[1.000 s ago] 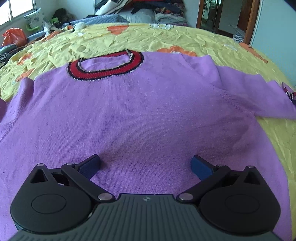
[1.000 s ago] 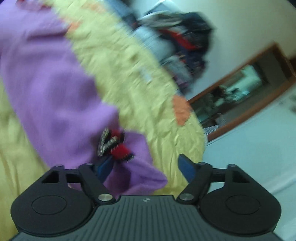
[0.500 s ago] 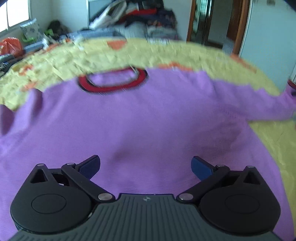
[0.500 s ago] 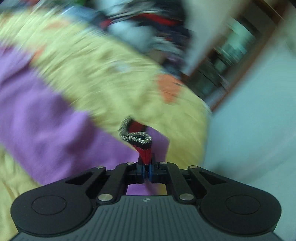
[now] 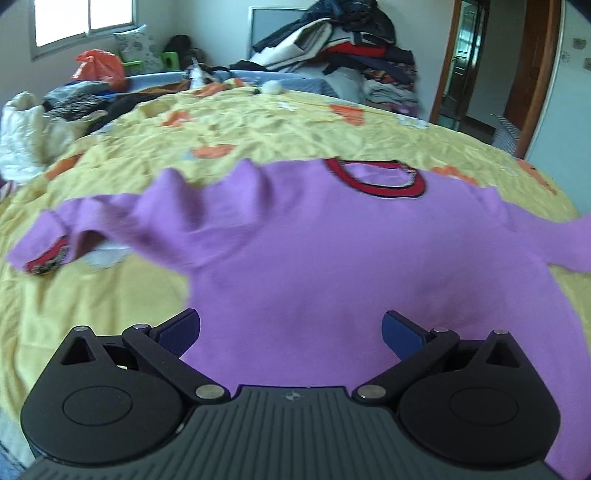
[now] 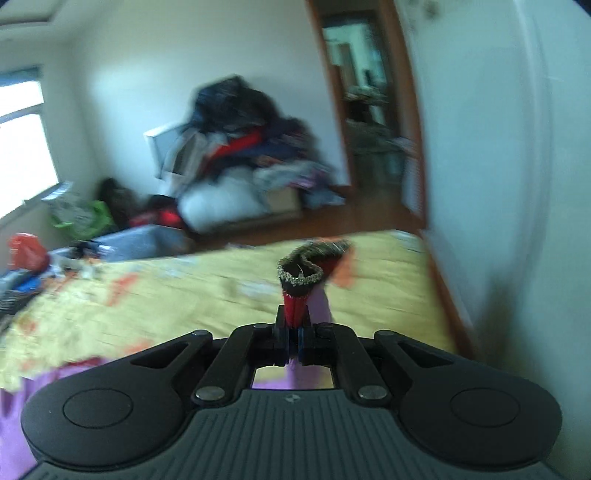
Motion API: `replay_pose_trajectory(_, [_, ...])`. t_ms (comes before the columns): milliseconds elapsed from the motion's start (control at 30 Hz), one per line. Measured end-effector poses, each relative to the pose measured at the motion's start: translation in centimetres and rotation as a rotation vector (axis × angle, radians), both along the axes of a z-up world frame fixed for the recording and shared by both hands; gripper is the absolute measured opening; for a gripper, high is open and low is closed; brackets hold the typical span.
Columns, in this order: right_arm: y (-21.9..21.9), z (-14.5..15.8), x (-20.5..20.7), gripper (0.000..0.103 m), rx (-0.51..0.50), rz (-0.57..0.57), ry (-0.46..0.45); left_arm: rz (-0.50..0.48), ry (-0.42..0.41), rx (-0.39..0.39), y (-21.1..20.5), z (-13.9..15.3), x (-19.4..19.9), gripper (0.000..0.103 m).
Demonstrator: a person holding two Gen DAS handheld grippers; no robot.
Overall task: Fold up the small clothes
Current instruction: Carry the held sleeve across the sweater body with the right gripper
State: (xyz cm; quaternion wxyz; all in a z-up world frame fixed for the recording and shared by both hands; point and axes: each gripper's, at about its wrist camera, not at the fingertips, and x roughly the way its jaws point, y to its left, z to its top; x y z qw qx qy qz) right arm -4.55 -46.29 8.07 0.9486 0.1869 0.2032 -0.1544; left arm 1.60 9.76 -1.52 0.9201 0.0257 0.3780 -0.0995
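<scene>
At the far left of the left wrist view, a white quilted bundle (image 5: 22, 136) is sitting beyond the edge of the bed, and an orange plastic bag (image 5: 98, 68) is resting under the bright window (image 5: 83, 20). The purple knitted sweater with a red and black ribbed collar (image 5: 332, 251) is lying spread across the wrinkled yellow bedsheet with orange patches (image 5: 92, 295); its one sleeve is reaching toward the left of the picture, rumpled and a little raised, and ending in a red and black cuff (image 5: 46, 256) that is lying on the sheet. The left gripper (image 5: 291, 328) is hovering over the lower part of the sweater with its jaws standing wide apart and nothing between the blue pads (image 5: 181, 328). The collar (image 5: 376, 177) is lying further back, toward the right. Behind the bed, a tall pile of mixed clothes (image 5: 343, 59) is leaning against the wall, and a wooden door frame (image 5: 447, 66) is standing at the right. In the blurred right wrist view, the right gripper (image 6: 293, 343) is raised above the bed, its jaws pressed together on the sweater's other red and black ribbed cuff (image 6: 306, 273), which is sticking up beyond the fingertips while purple sleeve fabric is hanging below the jaws.
</scene>
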Motion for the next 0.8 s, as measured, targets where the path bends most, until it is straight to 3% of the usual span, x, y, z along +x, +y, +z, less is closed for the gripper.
replay_pose_trajectory(167, [11.9,0.1,9.0,0.004,0.075,0.182,-0.077,0.081,-0.008,0.007,4.8,0.3,-0.9,0.103])
replay_pose_trajectory(333, [23.9,-3.3,16.8,0.004,0.147,0.332,-0.047,0.156,-0.003,-0.108,10.4,0.8,-2.1,0.103])
replay_pose_trajectory(467, [31.9,-6.0,19.4,0.004,0.172,0.431,-0.004,0.22,0.005,-0.147,13.8,1.0,-2.7,0.103])
replay_pose_trajectory(600, [36.6,-8.7,21.1,0.004,0.178,0.488,0.064,0.26,0.011,-0.164,15.6,0.9,-2.9,0.103])
replay_pose_trajectory(800, [40.1,-12.5,22.1,0.004,0.184,0.528,0.124,0.261,0.026,-0.168,15.2,0.5,-2.4,0.103])
